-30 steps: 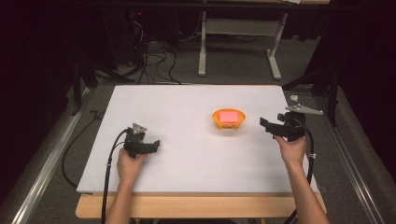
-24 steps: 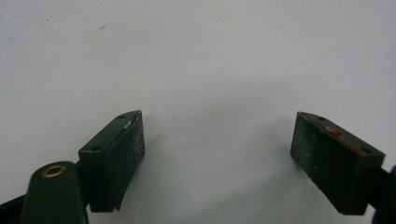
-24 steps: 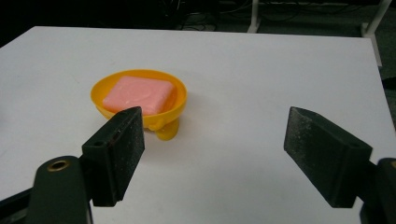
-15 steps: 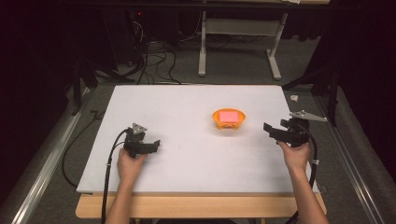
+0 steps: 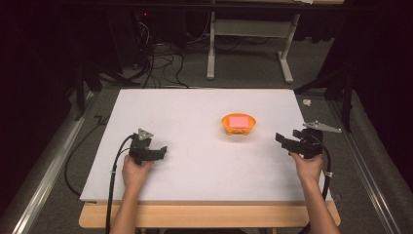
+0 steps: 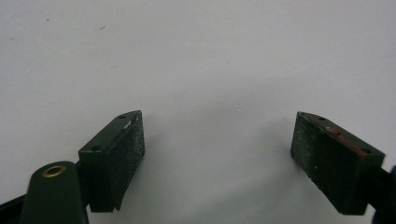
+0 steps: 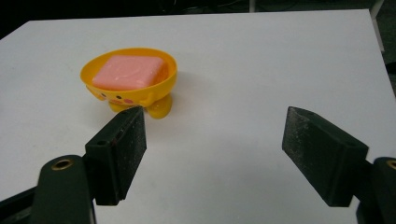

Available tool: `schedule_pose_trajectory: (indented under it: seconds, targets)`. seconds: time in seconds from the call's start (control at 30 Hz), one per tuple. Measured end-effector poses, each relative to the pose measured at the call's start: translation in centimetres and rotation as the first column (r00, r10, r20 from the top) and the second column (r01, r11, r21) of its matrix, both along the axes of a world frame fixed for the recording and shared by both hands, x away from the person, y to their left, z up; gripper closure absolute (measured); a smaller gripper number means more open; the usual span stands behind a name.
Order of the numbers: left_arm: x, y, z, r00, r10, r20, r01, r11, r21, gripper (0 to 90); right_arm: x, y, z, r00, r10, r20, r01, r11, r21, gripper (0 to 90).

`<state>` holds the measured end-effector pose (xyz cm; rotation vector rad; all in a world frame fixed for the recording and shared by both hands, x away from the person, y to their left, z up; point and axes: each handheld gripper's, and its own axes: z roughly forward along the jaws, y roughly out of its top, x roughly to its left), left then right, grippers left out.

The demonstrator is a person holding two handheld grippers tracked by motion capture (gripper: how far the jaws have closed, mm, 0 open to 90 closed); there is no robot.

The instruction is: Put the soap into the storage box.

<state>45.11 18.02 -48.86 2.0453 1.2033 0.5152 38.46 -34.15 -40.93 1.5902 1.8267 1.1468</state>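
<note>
An orange duck-faced dish (image 5: 238, 125) (image 7: 166, 84) stands on small feet right of the table's middle. A pink soap bar (image 5: 238, 121) (image 7: 127, 72) lies flat inside it. My right gripper (image 5: 281, 140) (image 7: 215, 158) hovers open near the table's right edge, with its jaws pointing left toward the dish and nothing between them. The dish sits ahead and to the left of those jaws, apart from them. My left gripper (image 5: 161, 152) (image 6: 219, 163) rests open low over bare white board at the front left, holding nothing.
The white table board (image 5: 195, 112) has a wooden lip along the front. A grey metal bracket (image 5: 322, 127) lies at the right edge just behind my right hand. Cables, a desk frame and dark floor lie beyond the far edge.
My right gripper has drawn back from the dish toward the right and nearer the front edge. The left gripper has stayed put.
</note>
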Motion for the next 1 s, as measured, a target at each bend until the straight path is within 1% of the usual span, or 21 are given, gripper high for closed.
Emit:
schedule_pose_trajectory:
  seconds: [0.27,0.47,0.7,0.87,1.0]
  targets:
    - [0.0,0.0,0.0,1.0000,0.000,0.000,0.000,1.0000,0.000,18.1,-0.2,-0.2,-0.7,0.9999,-0.004,-0.011,0.004,1.000,0.012,22.5]
    - [0.0,0.0,0.0,1.0000,0.000,0.000,0.000,1.0000,0.000,18.1,-0.3,-0.2,-1.3,0.9999,0.010,-0.014,-0.010,1.000,0.011,22.5]
    - [0.0,0.0,0.0,1.0000,0.000,0.000,0.000,1.0000,0.000,18.1,-0.3,-0.1,-2.3,0.9993,0.002,-0.036,-0.002,1.000,0.011,22.8]
    - [0.0,0.0,0.0,1.0000,0.000,0.000,0.000,1.0000,0.000,18.1,-0.3,-0.1,-2.9,0.9992,0.001,-0.040,-0.001,1.000,0.005,23.2]
    - [0.0,0.0,0.0,1.0000,0.000,0.000,0.000,1.0000,0.000,18.1,-0.3,-0.1,-3.2,0.9986,-0.004,-0.053,0.004,1.000,0.005,23.6]
